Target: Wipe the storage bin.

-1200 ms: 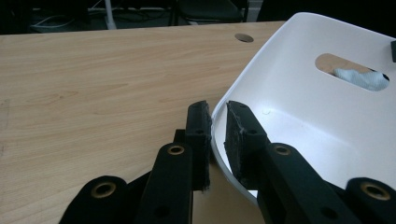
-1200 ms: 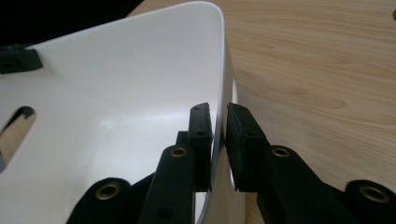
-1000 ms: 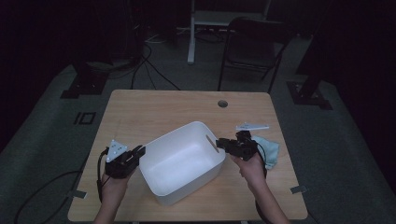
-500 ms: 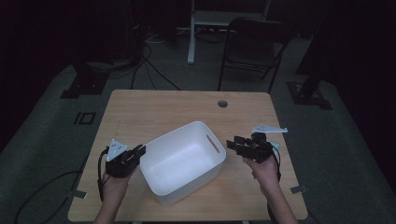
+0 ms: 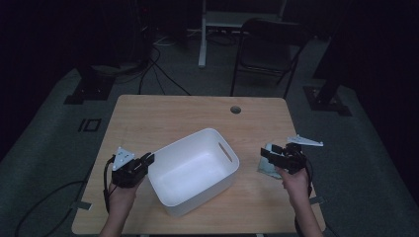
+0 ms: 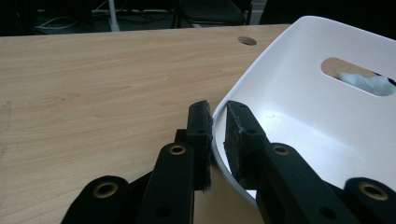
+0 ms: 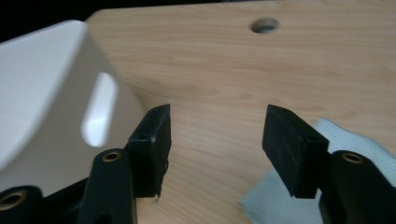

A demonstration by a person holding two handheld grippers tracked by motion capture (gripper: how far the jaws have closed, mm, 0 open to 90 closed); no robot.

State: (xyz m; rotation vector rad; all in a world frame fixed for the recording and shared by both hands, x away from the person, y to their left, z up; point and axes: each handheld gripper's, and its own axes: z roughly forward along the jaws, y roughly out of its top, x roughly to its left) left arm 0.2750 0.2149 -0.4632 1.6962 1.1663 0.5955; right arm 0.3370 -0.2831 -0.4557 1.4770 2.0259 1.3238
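Under the released right claw (image 7: pixel 215 140), a half-hidden pale cloth (image 7: pixel 285 205); left claw (image 6: pixel 218 135) clenched on the white bin's (image 5: pixel 217 140) rim.

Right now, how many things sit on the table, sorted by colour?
White: 1, the tub, its rim clamped by the left tongs.
Pale blue: 1, the cloth, lying flat under the open right tongs, whose jaws have just been opening with nothing between them.
Total: 2
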